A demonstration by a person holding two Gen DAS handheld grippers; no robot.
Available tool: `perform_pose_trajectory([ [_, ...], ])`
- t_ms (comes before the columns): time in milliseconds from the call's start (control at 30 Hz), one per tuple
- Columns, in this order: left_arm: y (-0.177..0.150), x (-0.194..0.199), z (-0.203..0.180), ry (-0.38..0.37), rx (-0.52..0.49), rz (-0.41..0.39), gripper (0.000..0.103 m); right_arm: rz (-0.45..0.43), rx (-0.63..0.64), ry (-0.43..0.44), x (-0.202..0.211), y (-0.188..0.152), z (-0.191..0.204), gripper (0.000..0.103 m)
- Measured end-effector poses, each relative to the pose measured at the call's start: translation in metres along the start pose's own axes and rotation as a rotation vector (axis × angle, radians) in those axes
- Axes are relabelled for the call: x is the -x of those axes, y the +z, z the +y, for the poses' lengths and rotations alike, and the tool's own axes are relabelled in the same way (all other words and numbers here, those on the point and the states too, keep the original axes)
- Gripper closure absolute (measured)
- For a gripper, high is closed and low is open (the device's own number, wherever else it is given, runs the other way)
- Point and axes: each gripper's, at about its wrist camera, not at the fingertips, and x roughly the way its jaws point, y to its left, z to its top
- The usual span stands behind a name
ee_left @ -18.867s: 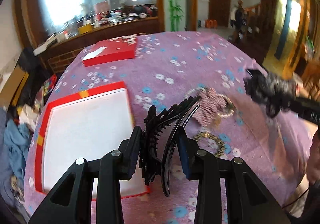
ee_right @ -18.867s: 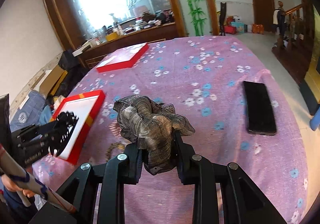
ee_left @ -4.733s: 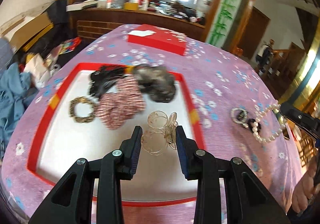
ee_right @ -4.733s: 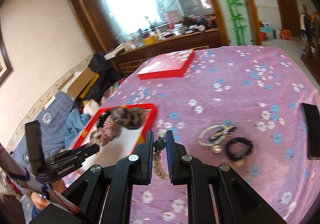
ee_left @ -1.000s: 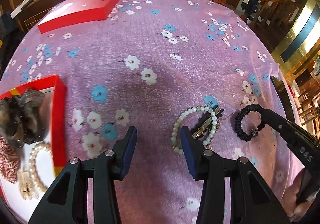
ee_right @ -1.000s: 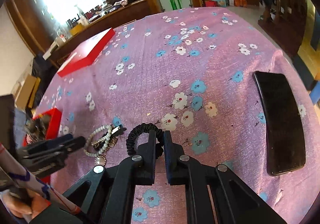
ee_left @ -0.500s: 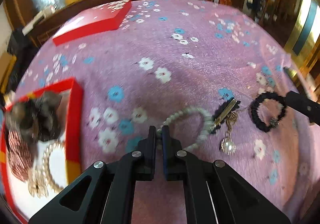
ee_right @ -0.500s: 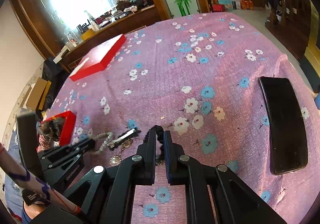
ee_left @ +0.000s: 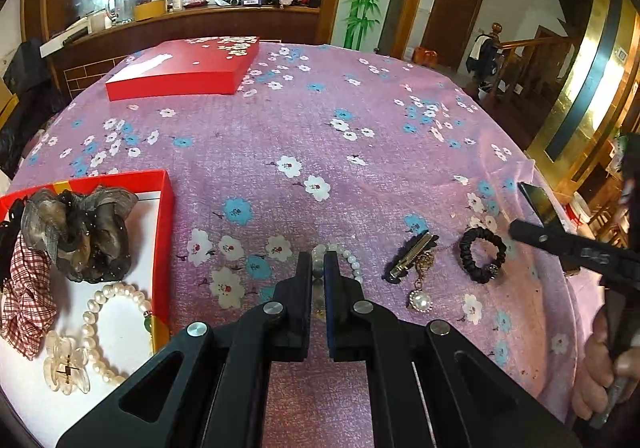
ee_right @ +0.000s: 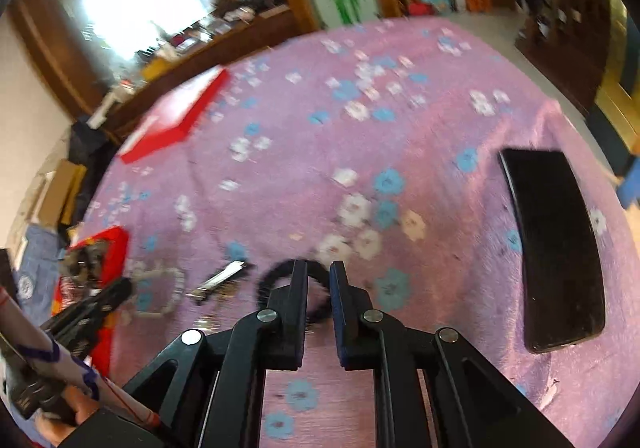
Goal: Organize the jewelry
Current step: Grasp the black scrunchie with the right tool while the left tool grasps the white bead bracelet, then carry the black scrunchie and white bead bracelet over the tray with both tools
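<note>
Pale bead bracelet (ee_left: 335, 256) was pinched between pressed-together jaws of left gripper (ee_left: 318, 268), rest of loop hidden behind fingers, apparently on purple cloth (ee_left: 320, 119). Red tray (ee_left: 166, 207) lay left of jaws, already holding scrunchies, pearl strand, clear clip. Black hair tie (ee_right: 280, 280) sat at tips of right gripper (ee_right: 319, 280), jaws slightly spread, not gripping. Barrette with pearl charm (ee_left: 412, 264) lay right of left jaws. Step judged: collecting remaining pieces. Next move called for lift, carry leftward over tray rim.

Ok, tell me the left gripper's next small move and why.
Probably lift and carry left to the red tray. The left gripper is shut on the bead bracelet, which still lies on the cloth outside the tray, where the other pieces already sit.
</note>
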Motion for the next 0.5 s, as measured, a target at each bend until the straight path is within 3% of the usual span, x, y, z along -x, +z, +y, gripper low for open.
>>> perform_pose_trajectory([
  [33,0.0,0.002,0.0,-0.002,-0.001,-0.007,0.098,0.008,-0.004,-0.003,-0.002,0.001,-0.002,0.091],
  [100,-0.001,0.005,-0.002,-0.009,-0.003,-0.015,0.098,0.018,-0.002,-0.024,-0.007,0.0,-0.003,0.077],
  [133,-0.001,0.006,-0.003,-0.01,-0.004,-0.016,0.098,0.02,-0.001,-0.034,-0.009,0.0,-0.003,0.066],
  [300,-0.002,0.005,-0.005,-0.012,-0.006,-0.004,0.098,0.038,0.013,-0.031,-0.02,-0.001,0.0,0.064],
  [333,-0.003,0.004,-0.005,-0.011,-0.007,0.0,0.098,0.03,0.03,-0.051,-0.021,-0.002,0.004,0.067],
  [400,-0.003,0.004,-0.006,-0.013,-0.007,0.004,0.098,0.027,0.085,-0.082,-0.024,-0.004,0.013,0.084],
  [467,-0.003,0.004,-0.006,-0.012,-0.009,0.003,0.098,0.017,0.116,-0.106,-0.025,-0.006,0.019,0.094],
  [500,-0.003,0.003,-0.006,-0.013,-0.007,0.003,0.098,0.011,0.122,-0.104,-0.023,-0.006,0.02,0.095],
])
